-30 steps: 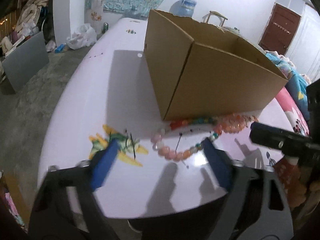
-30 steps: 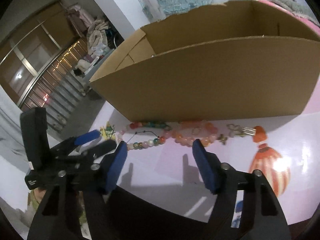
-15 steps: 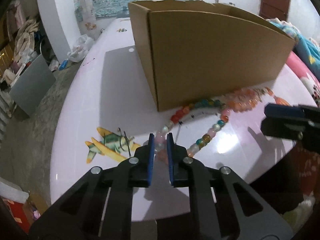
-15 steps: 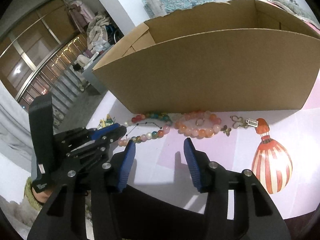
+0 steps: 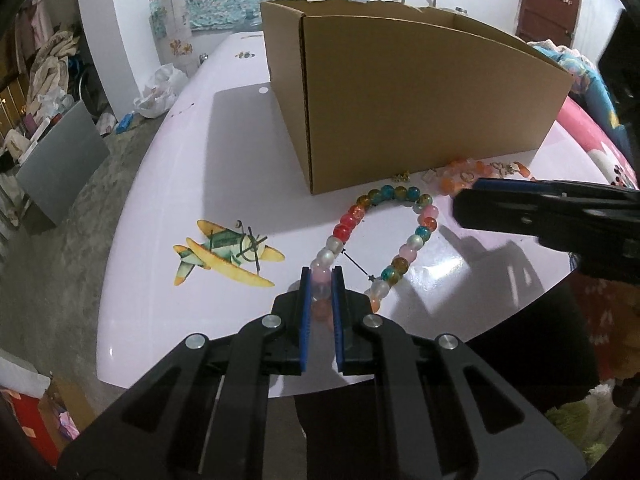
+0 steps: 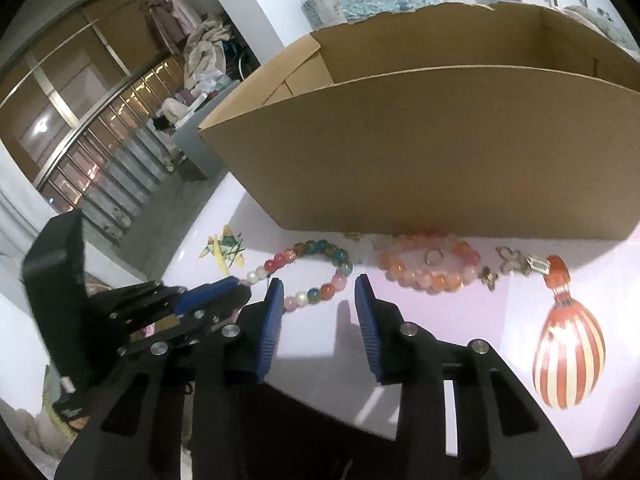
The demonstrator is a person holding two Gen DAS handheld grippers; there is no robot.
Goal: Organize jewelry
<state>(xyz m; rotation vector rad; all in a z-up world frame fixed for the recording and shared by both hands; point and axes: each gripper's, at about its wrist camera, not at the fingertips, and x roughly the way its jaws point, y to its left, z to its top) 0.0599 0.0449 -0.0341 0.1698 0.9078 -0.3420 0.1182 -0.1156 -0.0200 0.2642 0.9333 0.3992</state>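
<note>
A multicoloured bead bracelet [image 5: 400,236] lies on the white table in front of a tall open cardboard box [image 5: 416,96]. My left gripper [image 5: 320,280] is shut on the near end of this bracelet. It also shows in the right wrist view [image 6: 320,264]. An orange-pink bead bracelet [image 6: 430,268] with a small ring [image 6: 434,257] inside it lies to the right, against the box [image 6: 440,152]. Small butterfly charms [image 6: 514,262] lie beside it. My right gripper [image 6: 318,290] is open and empty, just in front of the multicoloured bracelet.
The table [image 5: 168,184] carries an airplane sticker [image 5: 228,252] on the left and a striped balloon sticker [image 6: 568,360] on the right. Its near edge runs just under both grippers. Cluttered floor and furniture lie off to the left.
My left gripper closed on the near end of the multicoloured bracelet and the loop has been drawn out longer. My right gripper narrowed somewhat and shifted slightly, still open.
</note>
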